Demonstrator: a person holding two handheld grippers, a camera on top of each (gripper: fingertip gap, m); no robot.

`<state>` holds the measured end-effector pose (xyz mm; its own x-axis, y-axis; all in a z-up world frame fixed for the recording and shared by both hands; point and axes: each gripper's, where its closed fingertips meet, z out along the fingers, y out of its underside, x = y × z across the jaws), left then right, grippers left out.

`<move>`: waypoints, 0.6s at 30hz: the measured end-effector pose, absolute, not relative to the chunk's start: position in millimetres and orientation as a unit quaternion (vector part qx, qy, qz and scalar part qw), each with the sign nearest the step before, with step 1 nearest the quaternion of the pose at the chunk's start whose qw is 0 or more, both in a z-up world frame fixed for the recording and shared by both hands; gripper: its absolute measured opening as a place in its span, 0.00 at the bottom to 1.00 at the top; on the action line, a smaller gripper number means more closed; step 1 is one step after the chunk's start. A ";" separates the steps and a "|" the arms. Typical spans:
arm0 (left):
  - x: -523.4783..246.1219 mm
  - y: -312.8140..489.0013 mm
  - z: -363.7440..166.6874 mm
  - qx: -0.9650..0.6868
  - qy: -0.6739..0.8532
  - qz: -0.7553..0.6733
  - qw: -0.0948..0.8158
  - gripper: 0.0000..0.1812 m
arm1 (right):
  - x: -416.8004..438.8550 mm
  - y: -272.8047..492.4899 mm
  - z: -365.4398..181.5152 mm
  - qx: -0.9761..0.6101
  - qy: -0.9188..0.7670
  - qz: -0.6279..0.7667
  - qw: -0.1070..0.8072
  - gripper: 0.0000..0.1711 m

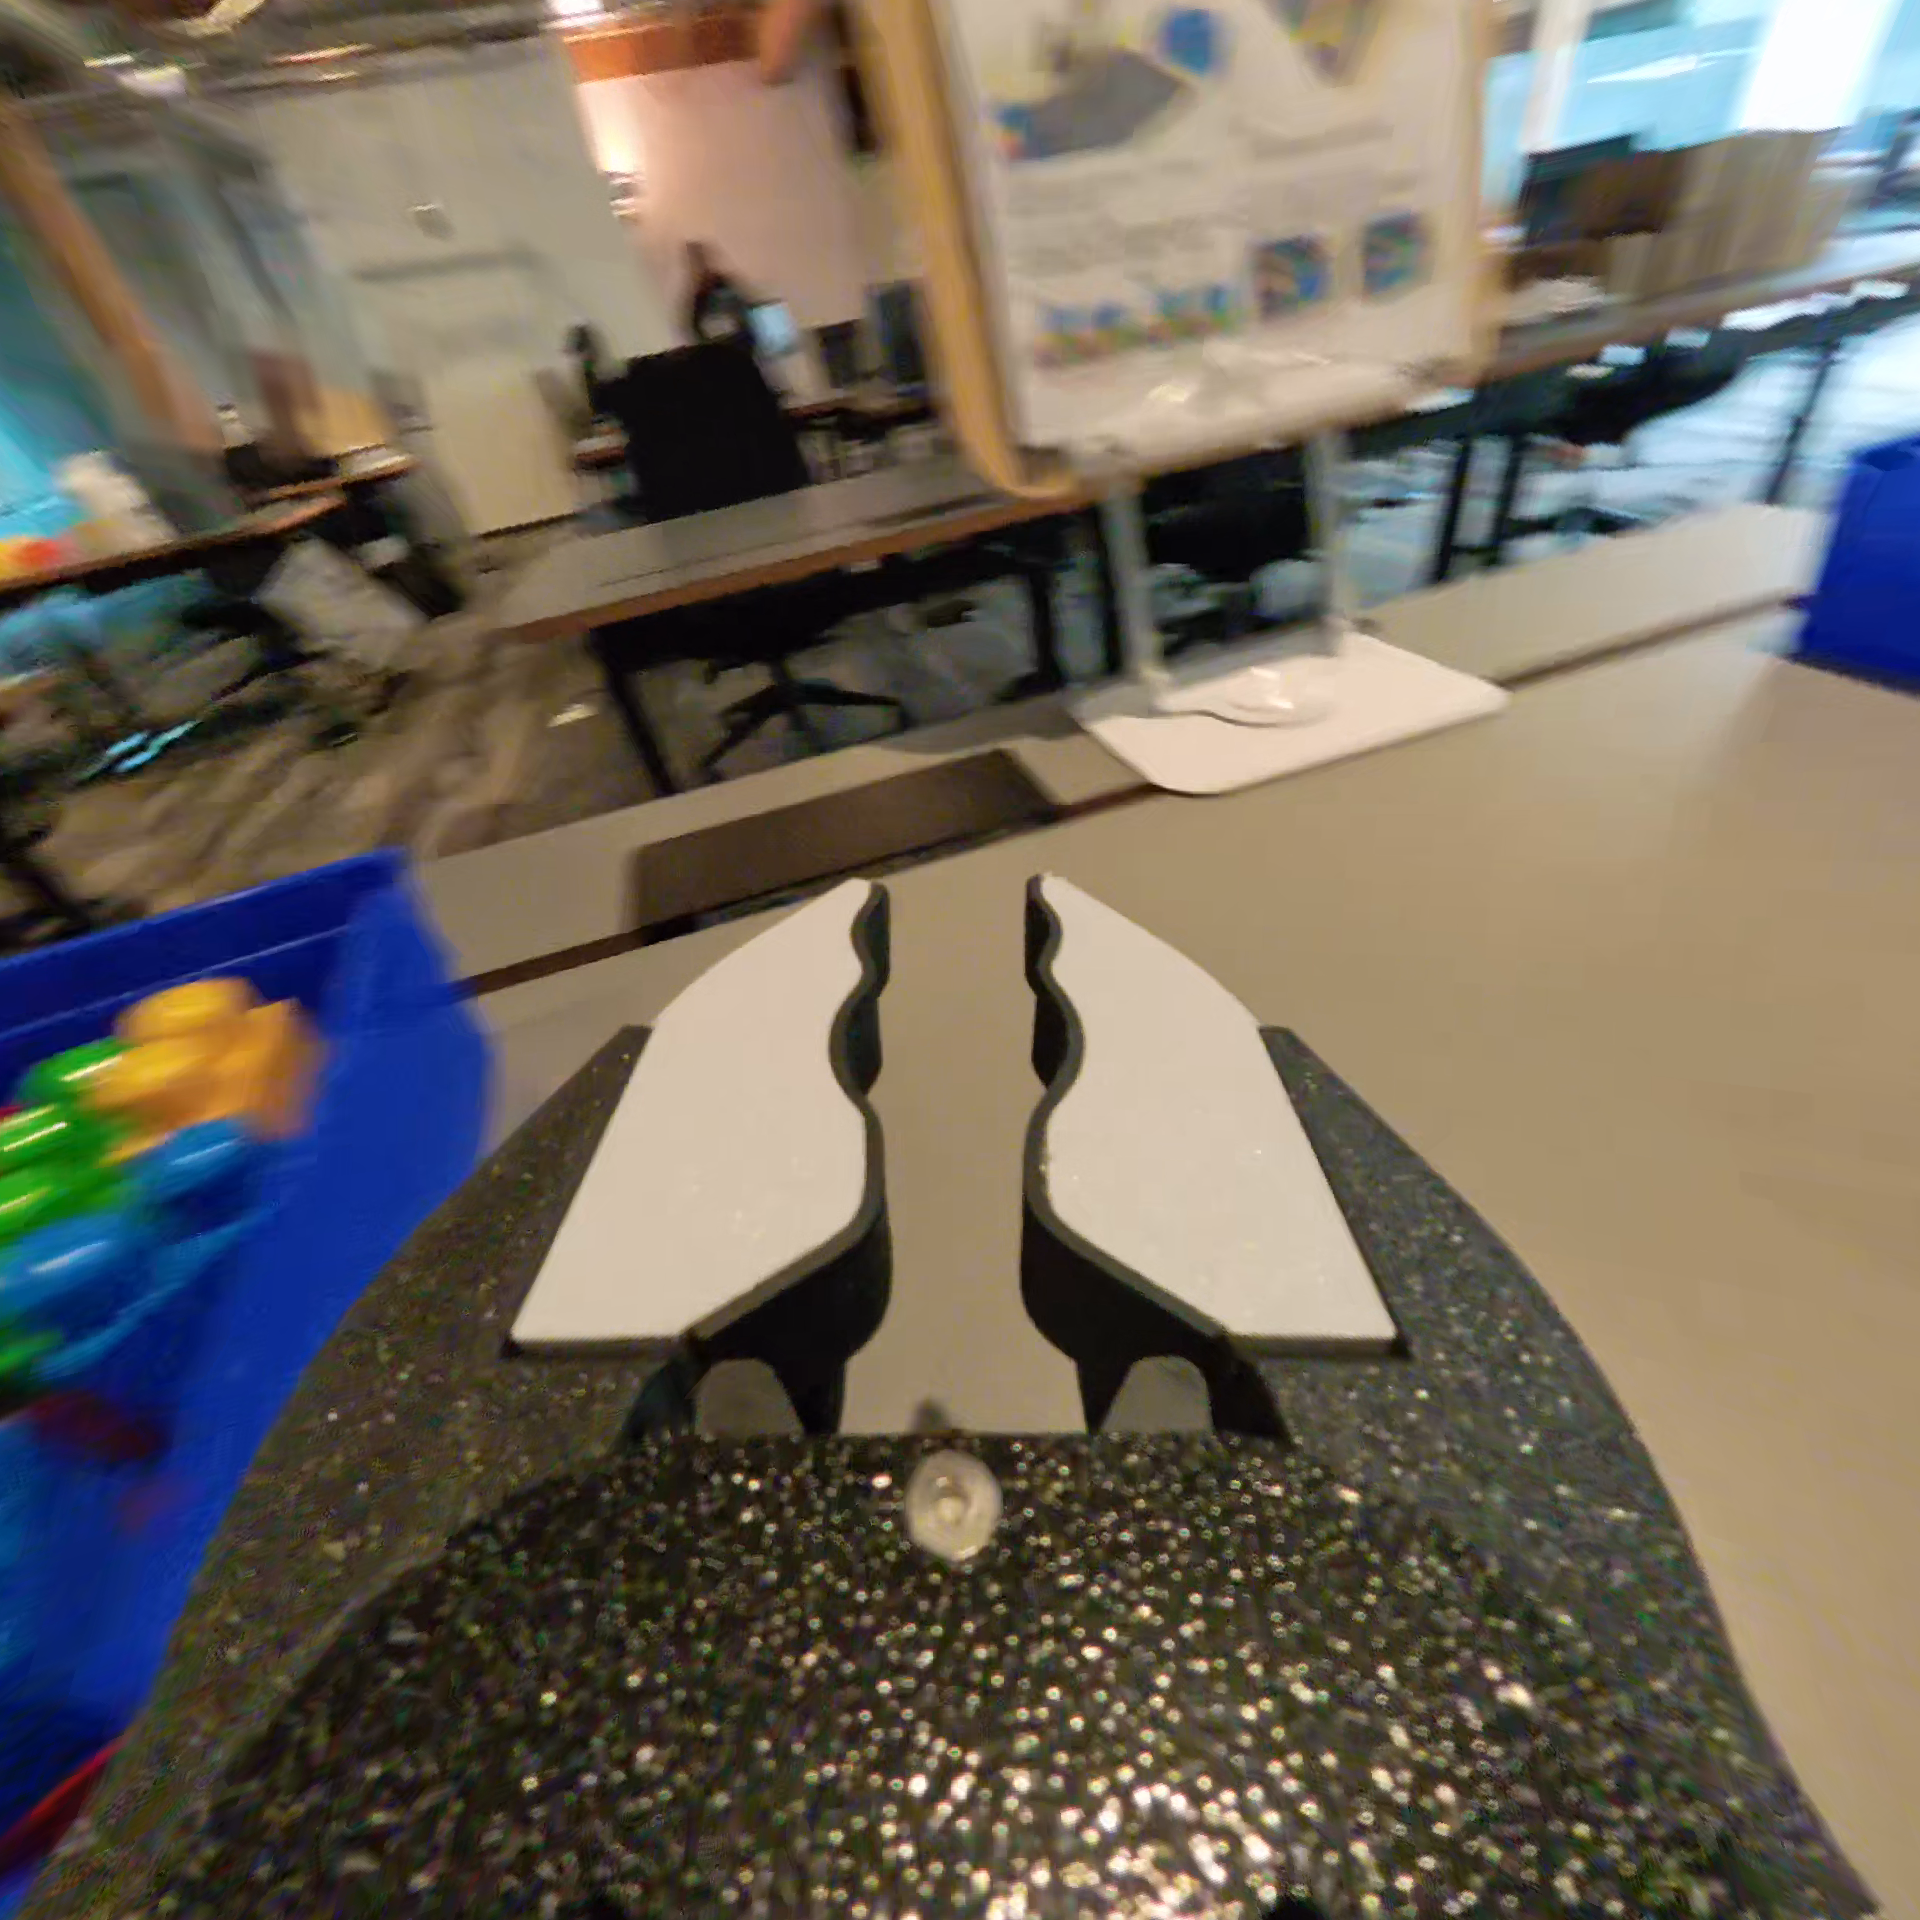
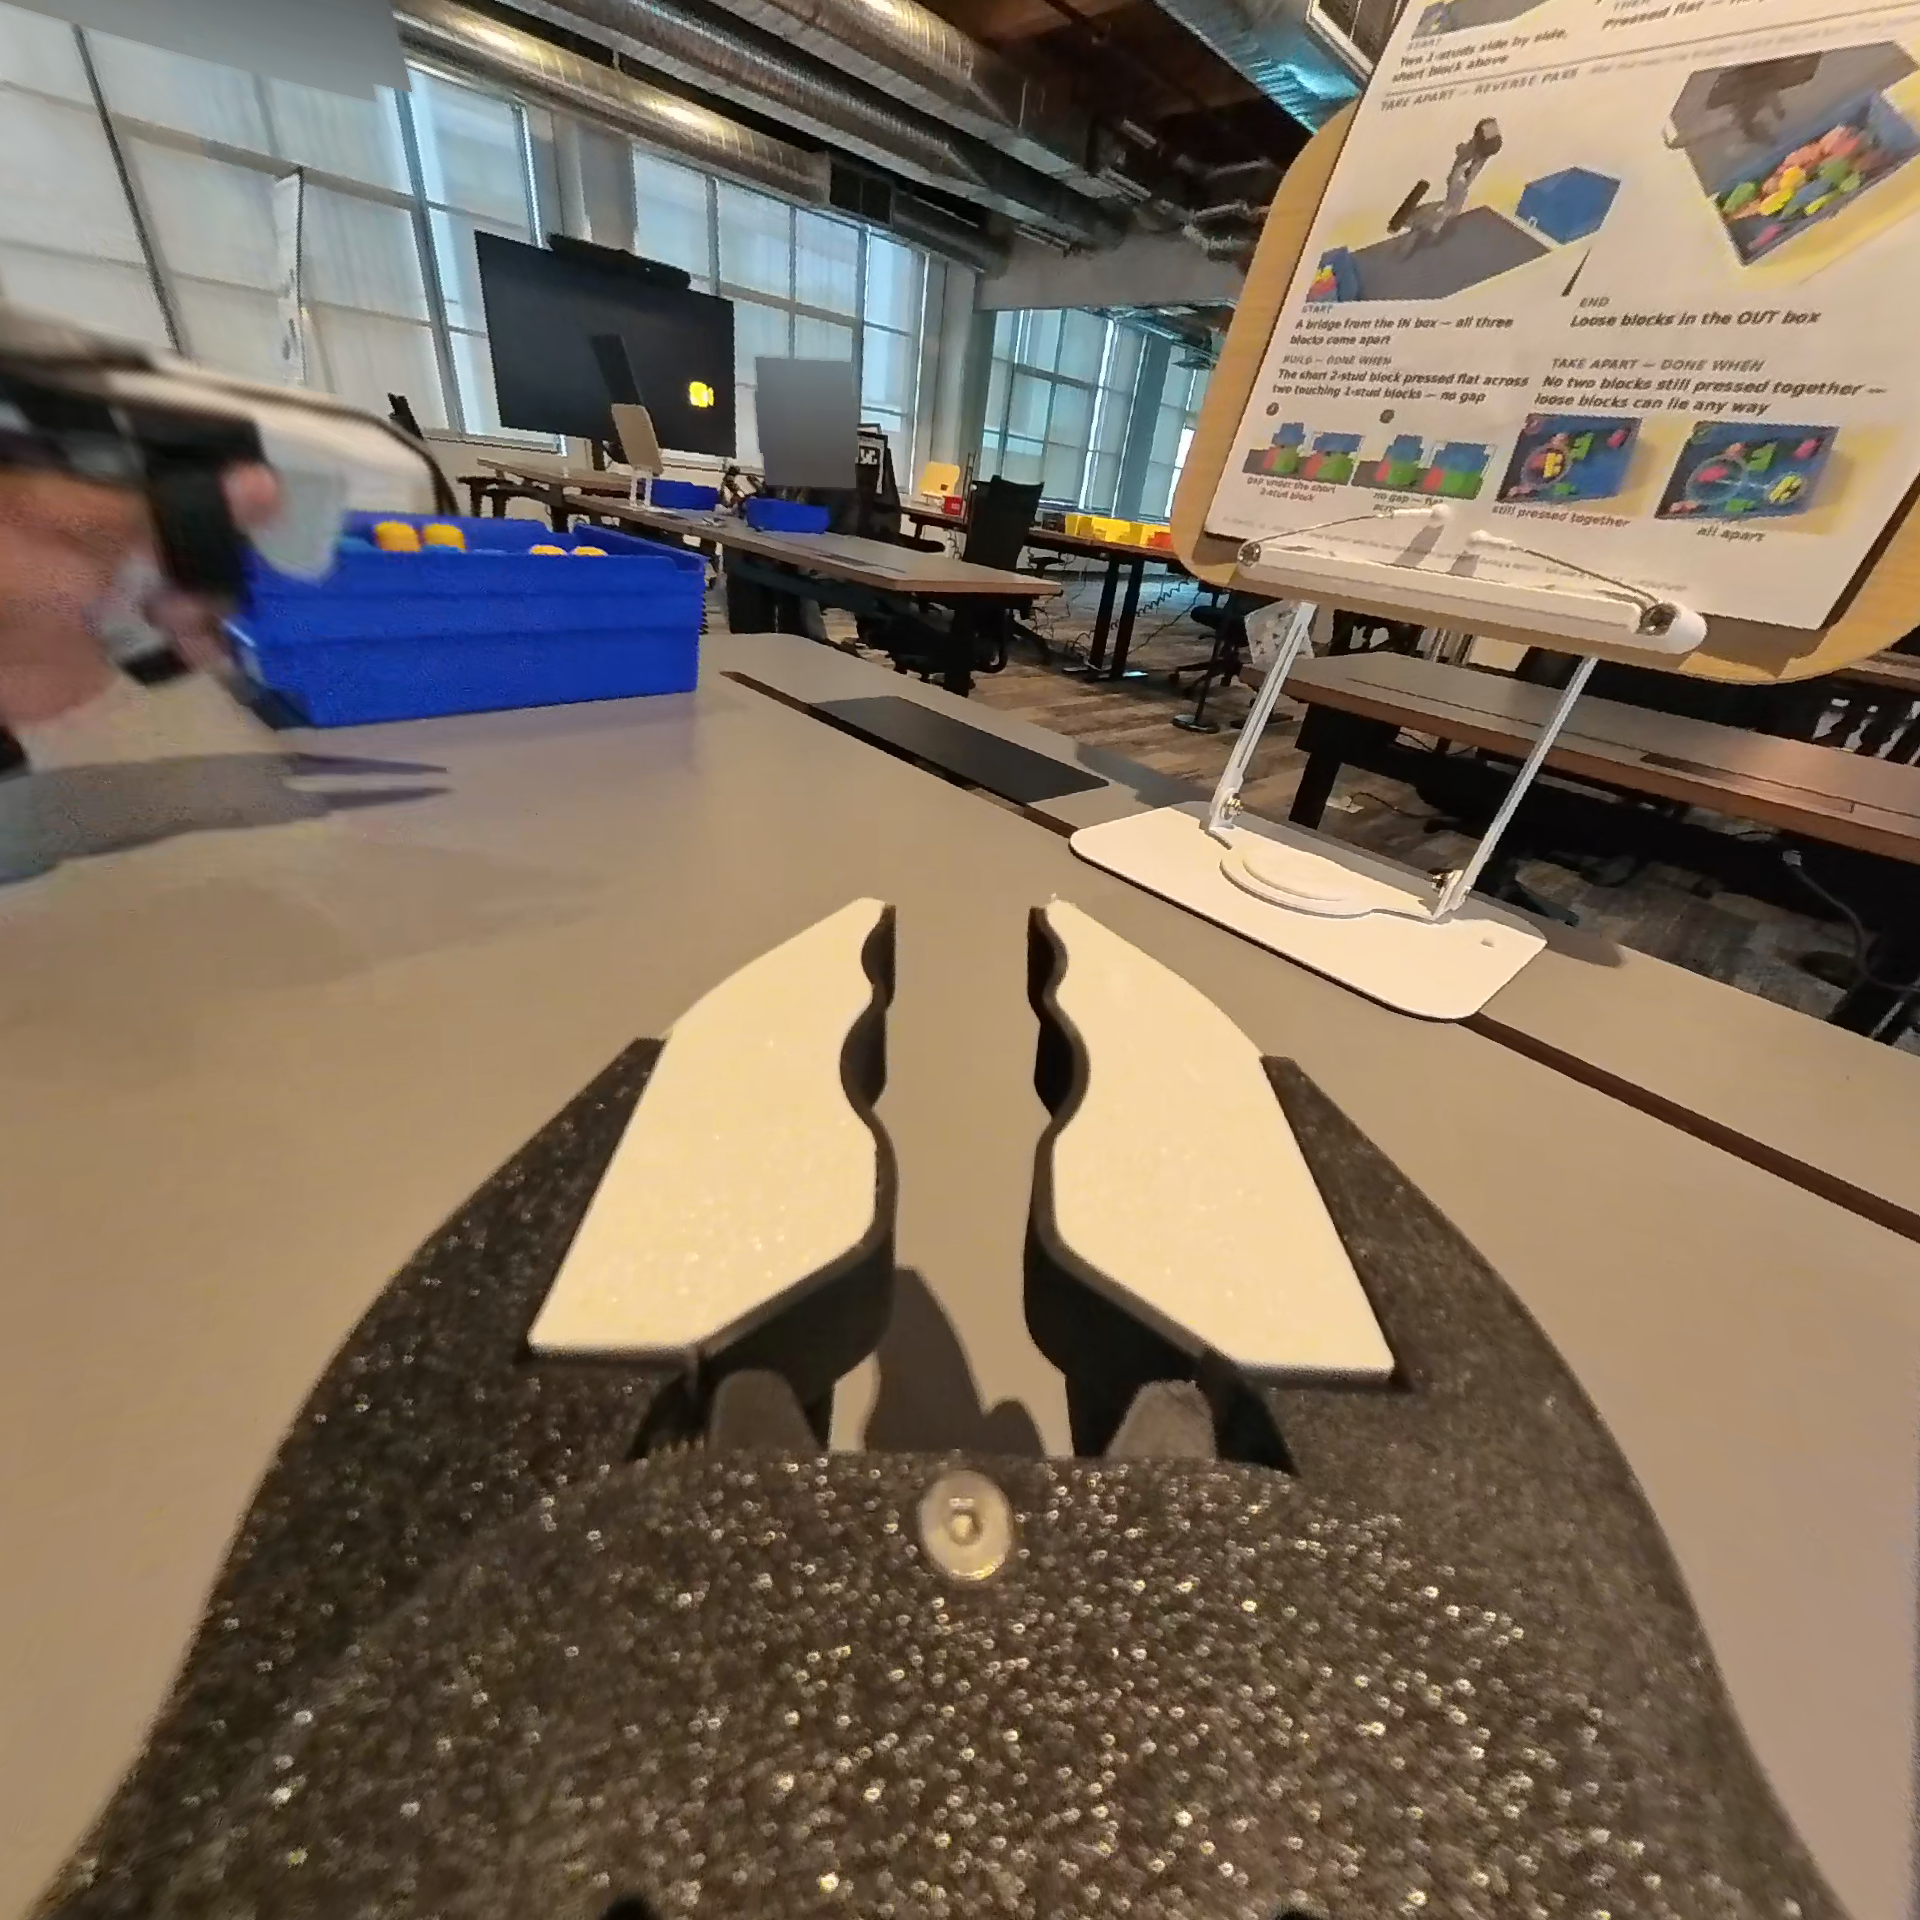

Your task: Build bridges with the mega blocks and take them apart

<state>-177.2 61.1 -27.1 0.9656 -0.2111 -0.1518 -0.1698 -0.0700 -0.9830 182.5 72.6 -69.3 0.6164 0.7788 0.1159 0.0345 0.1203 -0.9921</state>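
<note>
My left gripper (image 1: 956, 904) is open and empty above the grey table (image 1: 1455, 987). To its left stands a blue bin (image 1: 343, 1049) holding yellow, green and blue mega blocks (image 1: 135, 1122), blurred by motion. My right gripper (image 2: 961, 925) is open and empty over the same table (image 2: 416, 987). In the right wrist view the left gripper (image 2: 312, 488), held by a hand, shows blurred at far left, in front of the blue bin (image 2: 488, 634) with yellow blocks (image 2: 416, 537) in it.
A white stand (image 2: 1320, 914) carries an instruction sheet (image 2: 1621, 312) at the table's far right side; it also shows in the left wrist view (image 1: 1299, 707). A second blue bin (image 1: 1870, 561) is at the right edge. A black slot (image 2: 956, 748) lies in the table. Left tips to right tips: about 35 centimeters.
</note>
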 end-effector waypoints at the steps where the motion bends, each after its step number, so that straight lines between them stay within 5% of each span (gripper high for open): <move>1: -202.9 52.3 -8.3 -0.737 0.095 0.002 0.669 0.13 | 181.9 72.1 -69.4 -0.601 -0.340 0.279 0.667 0.14; 7: -341.6 39.8 46.1 -0.828 -0.049 0.071 0.554 0.14 | 175.3 69.2 -74.0 -0.603 -0.363 0.269 0.658 0.14; 13: -380.4 100.7 -60.5 -0.939 -0.037 -0.120 0.321 0.25 | 168.7 61.1 -76.1 -0.588 -0.393 0.255 0.660 0.14; 18: -388.8 102.6 -97.2 -0.959 0.016 -0.088 0.270 0.27 | 164.6 56.3 -78.0 -0.580 -0.411 0.253 0.656 0.14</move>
<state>-388.8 102.6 -97.2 0.9840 -0.0774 0.1606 0.0178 -0.8536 -0.5206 164.6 56.3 -78.0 0.5332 0.8095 0.2457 0.1457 0.1982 -0.9693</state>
